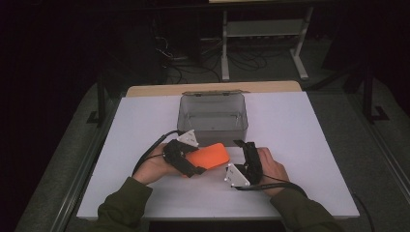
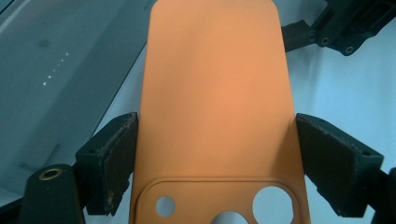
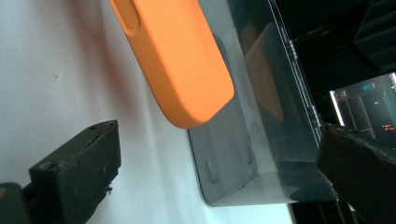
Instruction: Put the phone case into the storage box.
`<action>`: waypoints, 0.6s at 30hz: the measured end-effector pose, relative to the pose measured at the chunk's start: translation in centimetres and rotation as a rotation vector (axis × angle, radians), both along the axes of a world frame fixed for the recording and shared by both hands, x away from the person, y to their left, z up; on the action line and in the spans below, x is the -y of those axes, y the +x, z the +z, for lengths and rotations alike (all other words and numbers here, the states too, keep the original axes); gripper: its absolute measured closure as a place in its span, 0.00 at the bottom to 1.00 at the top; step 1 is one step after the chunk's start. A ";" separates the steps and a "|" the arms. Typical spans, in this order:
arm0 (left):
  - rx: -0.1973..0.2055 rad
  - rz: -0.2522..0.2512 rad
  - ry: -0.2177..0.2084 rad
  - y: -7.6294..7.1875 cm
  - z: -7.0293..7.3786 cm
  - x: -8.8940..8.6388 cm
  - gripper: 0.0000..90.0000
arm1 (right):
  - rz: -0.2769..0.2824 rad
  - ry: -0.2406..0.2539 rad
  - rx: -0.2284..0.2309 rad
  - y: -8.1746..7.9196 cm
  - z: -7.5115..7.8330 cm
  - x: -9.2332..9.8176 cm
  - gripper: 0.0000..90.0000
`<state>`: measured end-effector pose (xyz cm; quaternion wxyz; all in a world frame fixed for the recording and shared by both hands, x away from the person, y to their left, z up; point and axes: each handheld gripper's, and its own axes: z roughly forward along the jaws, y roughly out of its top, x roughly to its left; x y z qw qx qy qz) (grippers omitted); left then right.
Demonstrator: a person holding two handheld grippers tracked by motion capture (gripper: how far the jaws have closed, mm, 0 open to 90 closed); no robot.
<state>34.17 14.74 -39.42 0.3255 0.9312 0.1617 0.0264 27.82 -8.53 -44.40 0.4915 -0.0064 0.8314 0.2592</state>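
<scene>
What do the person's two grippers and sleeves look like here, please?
Both the left gripper and right gripper are black, each with a grey three-cornered plate on top and a black trailing cable. Their pads look worn and rough. The sleeves are olive green.

pretty dark room, grey floor [image 1: 63, 159], white table frame [image 1: 263, 29] and tangled cables [image 1: 193, 65] way past the claws
</scene>
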 end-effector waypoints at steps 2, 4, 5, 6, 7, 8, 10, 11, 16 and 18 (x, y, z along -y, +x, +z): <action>0.000 0.002 0.000 0.0 0.0 0.0 0.18 | 0.000 -0.006 0.006 0.0 0.0 0.0 0.00; 0.000 0.004 0.002 0.0 0.0 0.0 0.18 | 0.001 -0.011 0.020 -0.1 0.0 -0.1 0.00; 0.000 0.005 0.006 0.0 0.0 0.0 0.18 | 0.001 -0.015 0.025 -0.1 0.0 -0.1 0.00; 0.000 0.005 0.007 0.0 0.0 0.0 0.18 | 0.002 -0.020 0.033 -0.2 -0.1 -0.1 0.00; 0.000 0.006 0.007 0.0 0.0 0.0 0.18 | 0.001 -0.024 0.043 -0.2 -0.1 -0.1 0.00; 0.000 0.007 0.007 0.0 0.0 0.0 0.18 | 0.004 -0.029 0.055 -0.2 -0.1 -0.2 0.00; 0.003 0.009 0.009 0.0 0.0 0.0 0.18 | 0.003 -0.037 0.061 -0.3 -0.1 -0.2 0.00; 0.003 0.010 0.010 0.0 0.0 0.0 0.18 | 0.002 -0.043 0.069 -0.4 -0.1 -0.2 0.00; 0.003 0.011 0.011 0.1 0.0 0.0 0.18 | 0.000 -0.063 0.104 -0.5 -0.3 -0.4 0.00; 0.001 0.016 0.012 0.1 -0.1 0.0 0.18 | 0.001 -0.070 0.112 -0.5 -0.4 -0.4 0.00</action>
